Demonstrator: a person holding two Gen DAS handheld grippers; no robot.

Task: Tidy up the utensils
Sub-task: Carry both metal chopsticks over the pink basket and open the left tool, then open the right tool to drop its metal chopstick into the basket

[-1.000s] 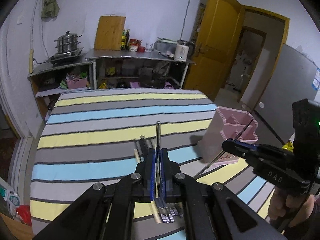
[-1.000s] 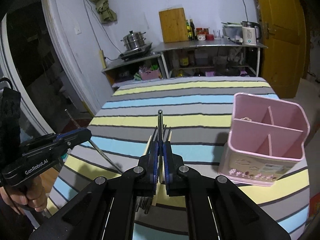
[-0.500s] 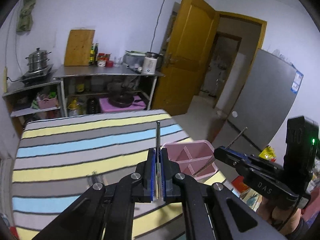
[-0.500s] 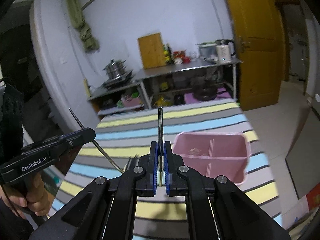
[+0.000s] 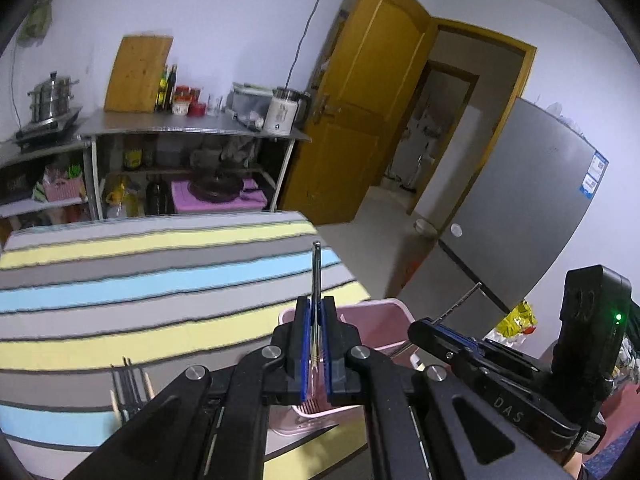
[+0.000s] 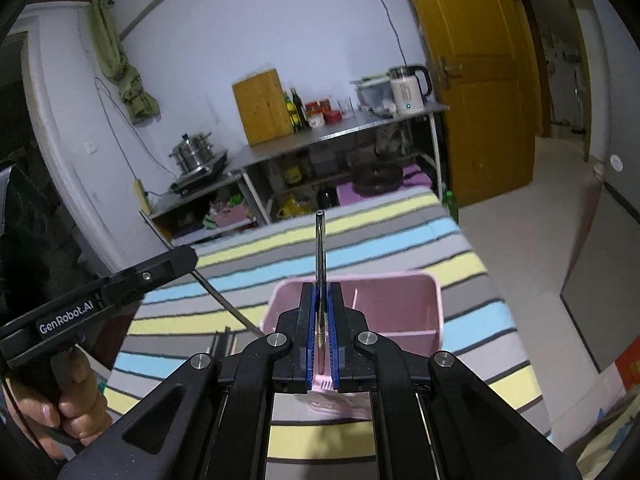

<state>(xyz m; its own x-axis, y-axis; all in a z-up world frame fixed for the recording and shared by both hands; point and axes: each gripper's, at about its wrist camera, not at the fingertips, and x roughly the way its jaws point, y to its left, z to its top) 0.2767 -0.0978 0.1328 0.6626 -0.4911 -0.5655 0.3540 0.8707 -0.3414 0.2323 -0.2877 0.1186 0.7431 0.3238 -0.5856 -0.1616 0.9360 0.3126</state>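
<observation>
Two tools, left tool [image 5: 316, 316] and right tool [image 6: 320, 312], each clenched on a metal chopstick [image 5: 316, 272] above the pink holder [image 6: 400, 304].

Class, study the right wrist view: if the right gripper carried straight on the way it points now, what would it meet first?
Most likely the pink utensil holder, which sits directly ahead of and below the right gripper and the metal chopstick it clamps. Depth is unclear, so it might instead pass over the rim onto the striped tablecloth.

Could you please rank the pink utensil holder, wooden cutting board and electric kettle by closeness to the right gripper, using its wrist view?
1. Pink utensil holder: directly below the right gripper.
2. and 3. Electric kettle, right on the counter, and wooden cutting board, left against the wall: too close to call.
</observation>
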